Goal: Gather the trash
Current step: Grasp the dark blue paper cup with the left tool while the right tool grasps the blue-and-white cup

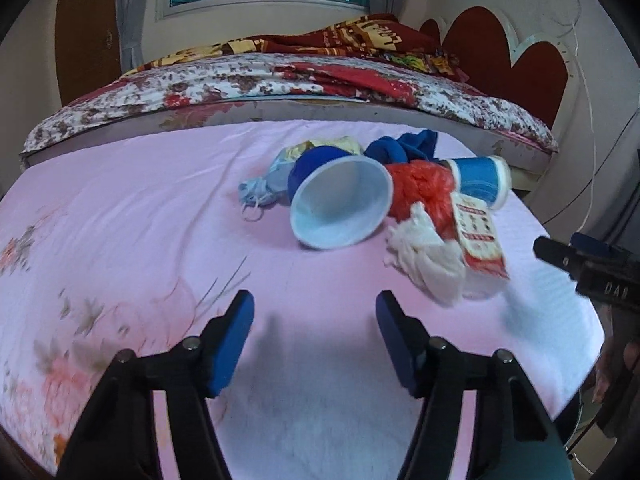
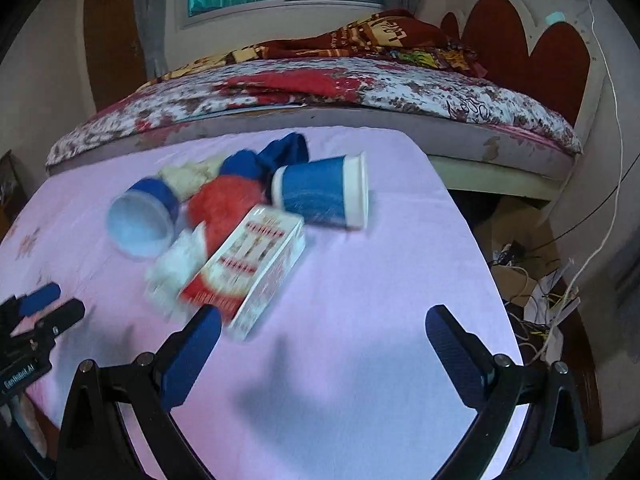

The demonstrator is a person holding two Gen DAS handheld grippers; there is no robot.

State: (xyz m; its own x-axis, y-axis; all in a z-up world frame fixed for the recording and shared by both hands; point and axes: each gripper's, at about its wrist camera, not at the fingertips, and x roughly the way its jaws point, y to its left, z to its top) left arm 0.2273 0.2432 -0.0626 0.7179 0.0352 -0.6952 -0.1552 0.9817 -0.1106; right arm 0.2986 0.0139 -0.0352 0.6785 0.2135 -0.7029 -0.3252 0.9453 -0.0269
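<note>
Nothing has been picked up yet, so the task looks to be at its approach step: both tools hang over the near, bare part of the table covered in a pink floral cloth (image 1: 120, 208), short of the heap of trash.

The landmark is the blue paper cup with a white inside lying on its side with its mouth toward the cameras (image 1: 340, 204). Touching it on the side nearer the right tool is a crumpled orange-red plastic bag (image 1: 424, 188), with a wad of white tissue (image 1: 424, 256) just in front of that bag. A red-and-white printed cardboard box (image 2: 248, 268) lies against the bag and tissue, nearer the right tool than the cup. A second blue paper cup with a white rim (image 2: 320, 192) lies beyond the box. Behind the landmark cup sit a bunched dark blue cloth (image 1: 404, 148) and a pale crumpled wrapper (image 1: 320, 146); a light blue face mask (image 1: 256, 192) lies on the cup's far side from the bag.

The left gripper (image 1: 316, 310) has its fingers partly spread, with only cloth showing between them; it holds and touches nothing. The right gripper (image 2: 324, 330) has its fingers spread wide and empty, one of them just beside the box's near corner, though blur hides whether they touch.

The next move probably calls for the right tool to shift sideways until the box sits between its fingers, then close.
</note>
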